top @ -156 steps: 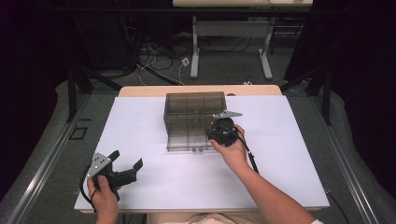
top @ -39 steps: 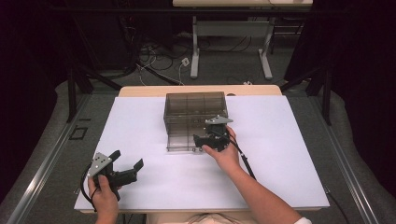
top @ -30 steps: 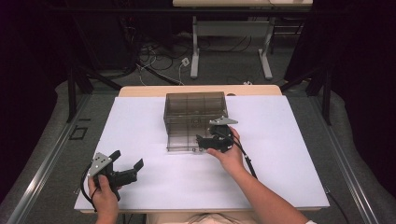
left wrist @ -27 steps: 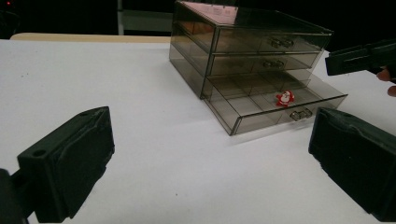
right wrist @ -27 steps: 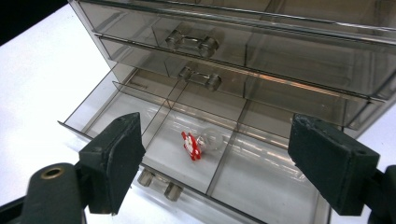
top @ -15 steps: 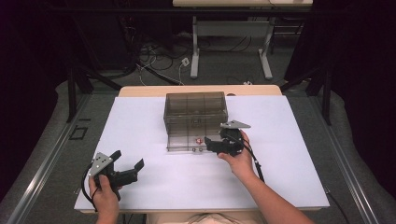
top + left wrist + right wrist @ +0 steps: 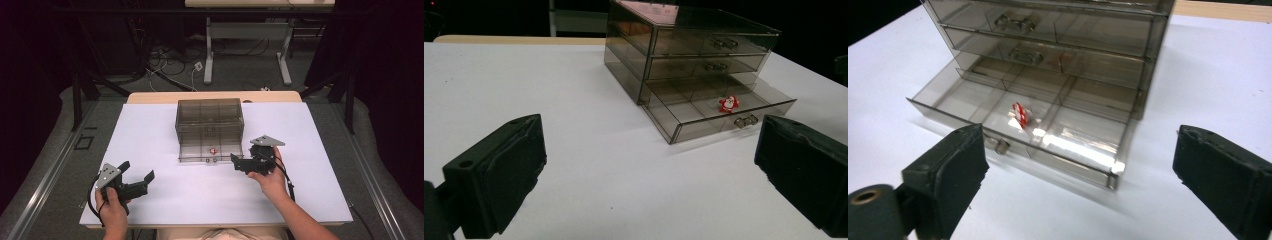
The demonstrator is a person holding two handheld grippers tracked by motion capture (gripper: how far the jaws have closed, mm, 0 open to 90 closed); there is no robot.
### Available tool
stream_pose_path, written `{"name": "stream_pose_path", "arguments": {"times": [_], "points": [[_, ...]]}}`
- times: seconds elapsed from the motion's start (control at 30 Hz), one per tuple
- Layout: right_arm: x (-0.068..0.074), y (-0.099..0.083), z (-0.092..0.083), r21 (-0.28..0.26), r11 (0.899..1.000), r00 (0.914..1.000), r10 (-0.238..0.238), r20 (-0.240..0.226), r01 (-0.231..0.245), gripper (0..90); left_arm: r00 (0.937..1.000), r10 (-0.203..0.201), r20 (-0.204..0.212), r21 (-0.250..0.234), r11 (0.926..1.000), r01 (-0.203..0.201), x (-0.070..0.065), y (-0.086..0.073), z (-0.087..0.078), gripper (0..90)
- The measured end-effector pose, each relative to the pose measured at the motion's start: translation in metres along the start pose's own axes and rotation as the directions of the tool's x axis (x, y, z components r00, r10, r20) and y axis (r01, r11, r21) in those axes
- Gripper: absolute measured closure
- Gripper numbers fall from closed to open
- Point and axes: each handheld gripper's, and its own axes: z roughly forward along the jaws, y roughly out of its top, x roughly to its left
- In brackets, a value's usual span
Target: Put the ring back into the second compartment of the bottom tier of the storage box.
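Table (image 7: 150, 145): white top. I see nothing standing on it but the cabinet, which sits nearer the far edge, about midway between the left and right edges.
Cabinet (image 7: 210, 120): smoky clear plastic, three drawers stacked. I read the top two as shut.
Drawer (image 7: 211, 152): the bottom one, pulled out toward the near edge, its handle (image 7: 998, 145) facing me. It is split into compartments.
Left gripper (image 7: 137, 182): in my left hand near the near left corner, jaws wide apart, holding nothing, well apart from the cabinet and pointing roughly at it.
Right gripper (image 7: 239, 164): in my right hand just beside the drawer's right front corner, jaws wide apart, holding nothing. I cannot tell from above whether it touches the drawer.
Figure (image 7: 728, 103): small, red and white, lying in a front compartment of the open drawer, near the middle. Nothing grips it.
Progress: I judge the drawer-opening part done. If the figure is to come out, picking it up is not yet begun; if it belongs in there, what is left is pushing the drawer shut.
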Motion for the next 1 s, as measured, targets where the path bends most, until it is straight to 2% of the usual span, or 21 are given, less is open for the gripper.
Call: {"name": "stream_pose_path", "arguments": {"times": [0.13, 0.23, 0.43, 0.63, 0.9, 1.0], "points": [[-0.006, -0.005, -0.006, 0.004, 1.000, 0.9998, -0.010, 0.014, 0.010, 3.4, 1.0000, 0.001, -0.001, 0.002, 1.0000, -0.001, 0.000, 0.000, 0.000, 0.3], [-0.015, -0.011, -0.014, 0.006, 1.000, 0.9995, 0.010, 0.031, -0.010, 0.0, 1.0000, 0.001, -0.001, 0.002, 1.0000, -0.001, -0.001, 0.000, 0.000, 0.3], [-0.030, -0.019, -0.028, -0.002, 0.999, 0.9979, 0.035, 0.055, -0.035, 0.0, 1.0000, 0.001, -0.004, -0.002, 1.0000, -0.001, -0.002, 0.000, 0.000, 0.3], [-0.044, -0.027, -0.041, -0.008, 0.999, 0.9950, 0.040, 0.091, -0.039, 0.0, 1.0000, 0.002, -0.006, -0.001, 1.0000, -0.002, -0.002, 0.000, 0.000, 0.3], [-0.067, -0.039, -0.060, -0.030, 0.994, 0.9860, 0.105, 0.129, -0.102, 0.0, 1.0000, 0.004, -0.006, 0.002, 1.0000, -0.004, -0.003, 0.000, 0.000, 0.3], [-0.071, -0.042, -0.064, -0.035, 0.993, 0.9830, 0.119, 0.140, -0.115, 0.0, 1.0000, 0.006, -0.005, 0.001, 1.0000, -0.005, -0.003, 0.000, 0.001, 0.3]]}}
